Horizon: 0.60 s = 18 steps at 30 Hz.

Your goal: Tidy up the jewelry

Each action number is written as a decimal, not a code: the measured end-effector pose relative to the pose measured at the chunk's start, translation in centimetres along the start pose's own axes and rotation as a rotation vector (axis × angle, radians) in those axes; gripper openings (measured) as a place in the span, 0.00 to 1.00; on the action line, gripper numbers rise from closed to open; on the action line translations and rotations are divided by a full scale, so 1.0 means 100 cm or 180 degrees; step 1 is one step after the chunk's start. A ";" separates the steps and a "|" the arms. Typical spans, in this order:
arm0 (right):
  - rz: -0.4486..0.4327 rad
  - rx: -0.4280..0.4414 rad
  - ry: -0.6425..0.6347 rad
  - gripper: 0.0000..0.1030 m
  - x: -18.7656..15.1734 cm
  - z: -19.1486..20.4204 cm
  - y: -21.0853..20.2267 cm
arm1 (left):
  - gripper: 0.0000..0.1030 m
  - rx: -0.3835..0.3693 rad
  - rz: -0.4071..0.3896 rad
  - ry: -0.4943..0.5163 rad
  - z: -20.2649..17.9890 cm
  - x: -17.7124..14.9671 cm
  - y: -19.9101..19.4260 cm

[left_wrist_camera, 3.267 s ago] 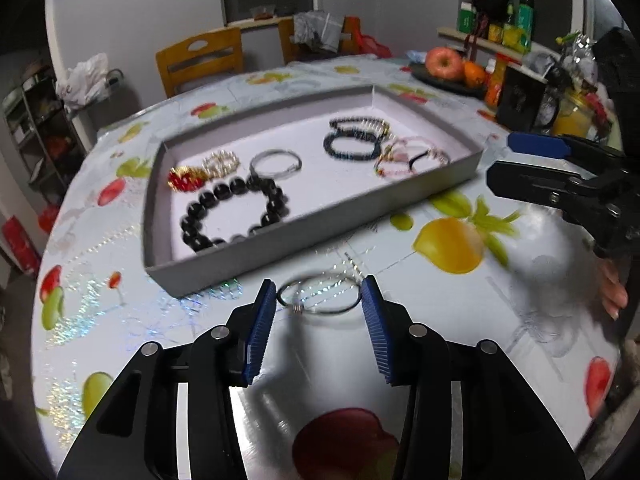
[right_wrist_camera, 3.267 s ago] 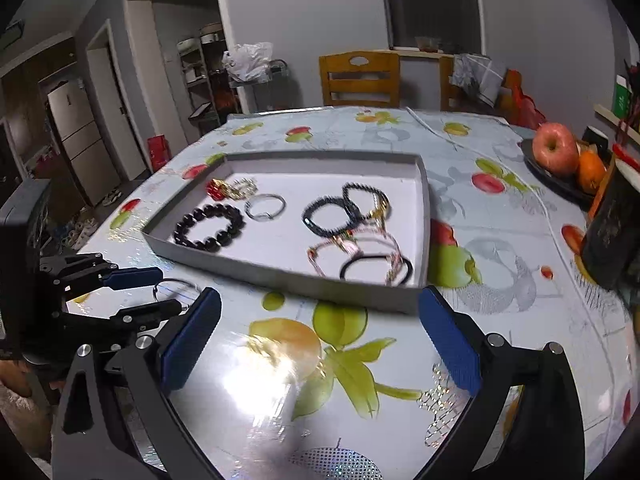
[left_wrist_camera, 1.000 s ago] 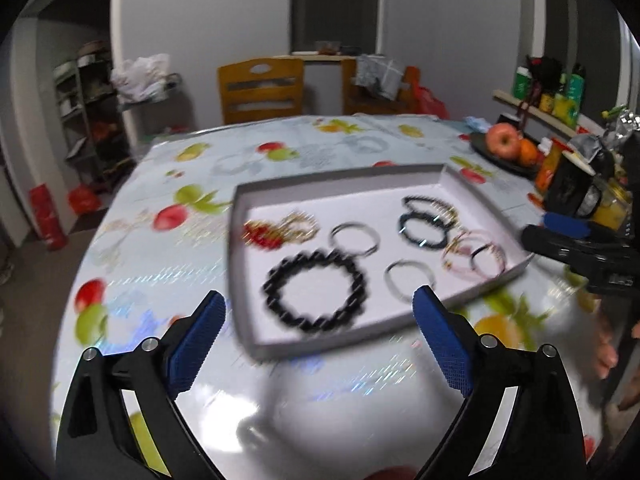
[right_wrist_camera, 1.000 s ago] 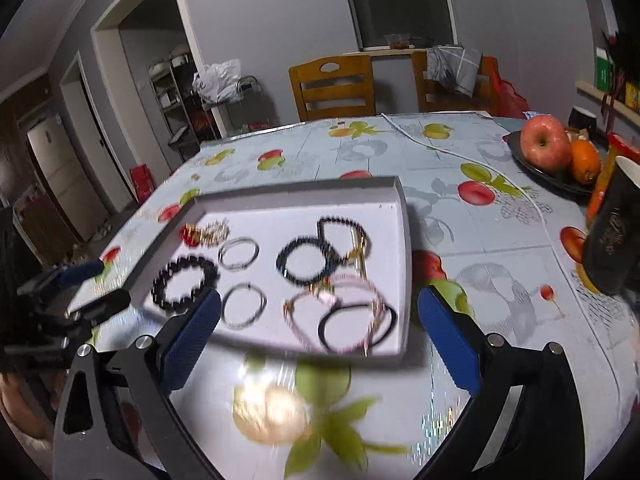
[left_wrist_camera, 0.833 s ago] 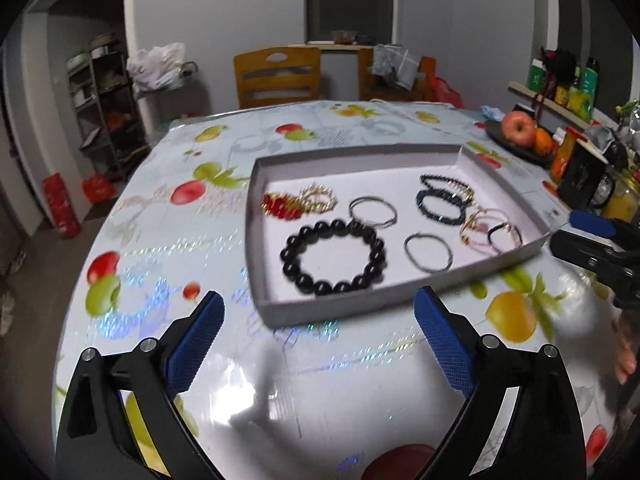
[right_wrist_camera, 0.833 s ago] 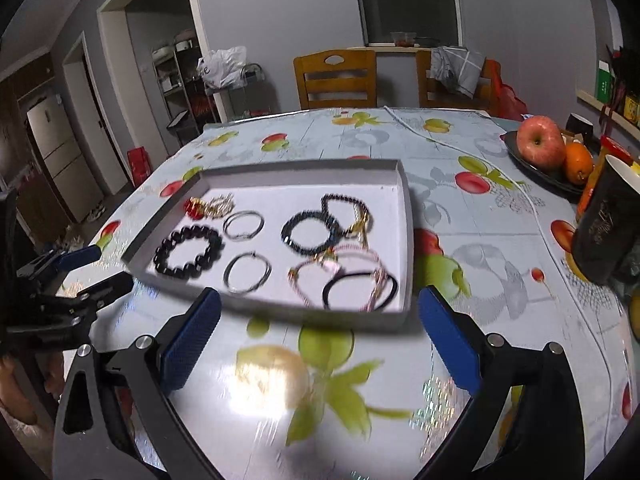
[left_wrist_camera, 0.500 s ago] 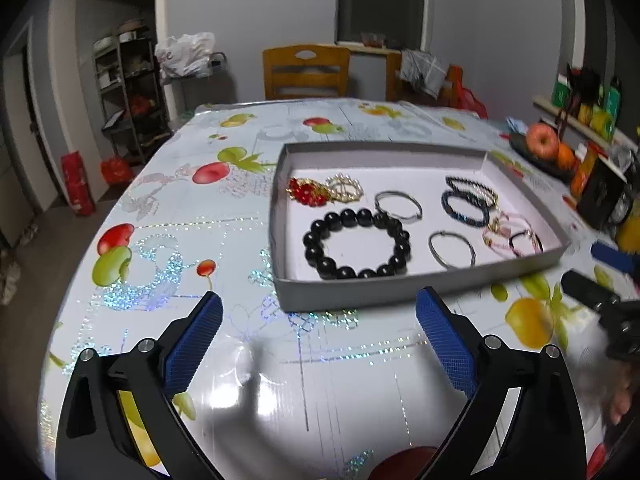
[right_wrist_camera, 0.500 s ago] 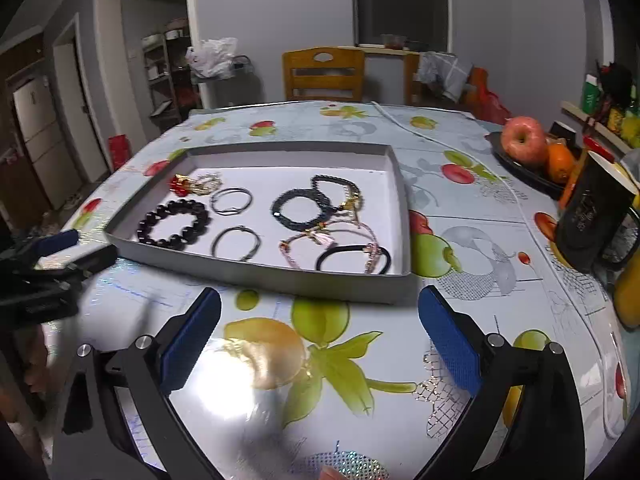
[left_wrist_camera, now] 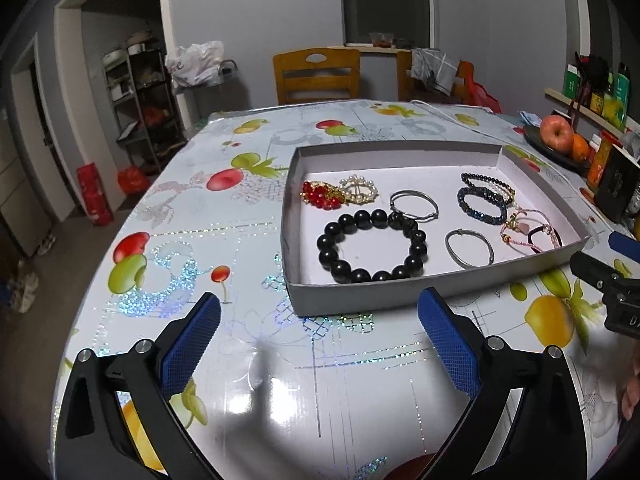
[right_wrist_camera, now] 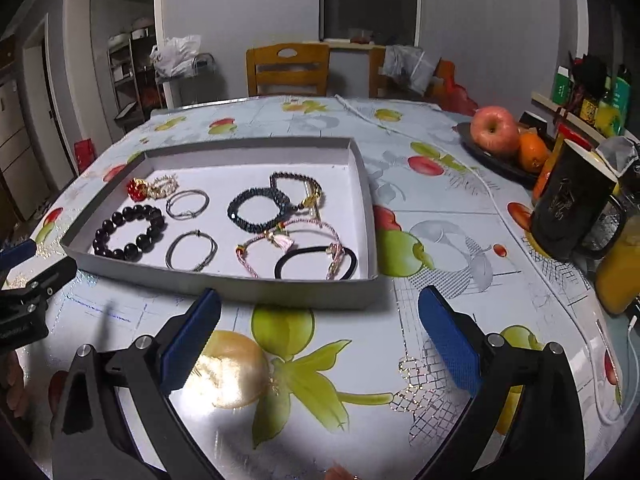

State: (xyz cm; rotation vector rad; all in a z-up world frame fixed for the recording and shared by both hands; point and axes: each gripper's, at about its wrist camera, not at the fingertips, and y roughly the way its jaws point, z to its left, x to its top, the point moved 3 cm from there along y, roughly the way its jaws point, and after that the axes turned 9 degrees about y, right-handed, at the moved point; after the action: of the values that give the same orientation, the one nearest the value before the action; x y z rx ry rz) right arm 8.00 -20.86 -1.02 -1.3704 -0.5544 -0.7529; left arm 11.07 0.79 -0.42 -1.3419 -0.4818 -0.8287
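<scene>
Since 3.3 s ago, 1 silver bangle [left_wrist_camera: 469, 248] has moved off the surface [left_wrist_camera: 248, 240] into the tray [left_wrist_camera: 436, 284], beside the black bead bracelet [left_wrist_camera: 372, 246]. Tray now holds about 9 pieces. It lies straight ahead of both tools; left tool [left_wrist_camera: 320, 344] and right tool [right_wrist_camera: 320, 336] hang spread, empty.

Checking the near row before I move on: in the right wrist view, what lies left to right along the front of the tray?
Black bead bracelet → silver bangle → pink cord bracelet → black hair tie, which overlaps the pink one at its right side.
</scene>
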 end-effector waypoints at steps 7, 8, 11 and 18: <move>-0.0068 -0.0009 -0.0114 0.95 0.000 0.006 -0.004 | 0.95 -0.0010 -0.0016 0.0056 -0.003 0.000 -0.001; -0.0071 -0.0015 -0.0119 0.95 0.000 0.006 -0.005 | 0.95 -0.0008 -0.0017 0.0057 -0.003 0.000 -0.001; -0.0064 -0.0009 -0.0110 0.95 0.000 0.006 -0.005 | 0.95 -0.0012 -0.0017 0.0056 -0.003 0.000 -0.001; -0.0042 0.0008 -0.0106 0.95 -0.002 0.007 -0.004 | 0.95 -0.0022 -0.0011 0.0064 -0.004 0.000 -0.002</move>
State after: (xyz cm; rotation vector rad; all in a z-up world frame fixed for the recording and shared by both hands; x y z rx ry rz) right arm 7.68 -20.16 -0.80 -1.3802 -0.5908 -0.7408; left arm 10.86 0.36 -0.45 -1.3382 -0.4662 -0.8464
